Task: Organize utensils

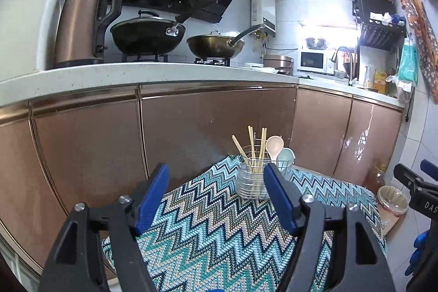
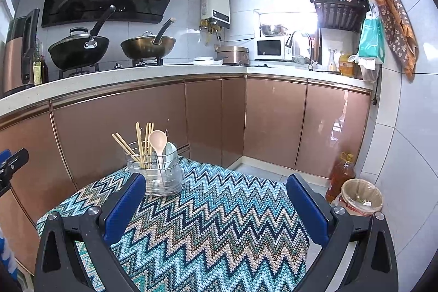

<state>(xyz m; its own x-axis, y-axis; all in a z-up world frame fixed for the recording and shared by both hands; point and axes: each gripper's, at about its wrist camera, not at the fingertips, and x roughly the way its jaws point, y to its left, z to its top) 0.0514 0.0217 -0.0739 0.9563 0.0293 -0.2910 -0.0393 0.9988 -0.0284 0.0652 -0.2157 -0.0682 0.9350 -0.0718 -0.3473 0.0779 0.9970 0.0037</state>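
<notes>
Standing on the tabletop (image 2: 219, 210), the holder (image 2: 161, 171) held chopsticks (image 2: 142, 144) and spoons (image 2: 158, 144); left claw (image 1: 216, 188) and right claw (image 2: 216, 199) gaped empty.

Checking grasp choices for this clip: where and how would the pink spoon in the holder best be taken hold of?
Grip the pink spoon on its neck just under the bowl, coming from above. It stands bowl-up in the wire holder with its handle down inside, so only the top is free, and the chopsticks and pale green spoon crowd it.
</notes>
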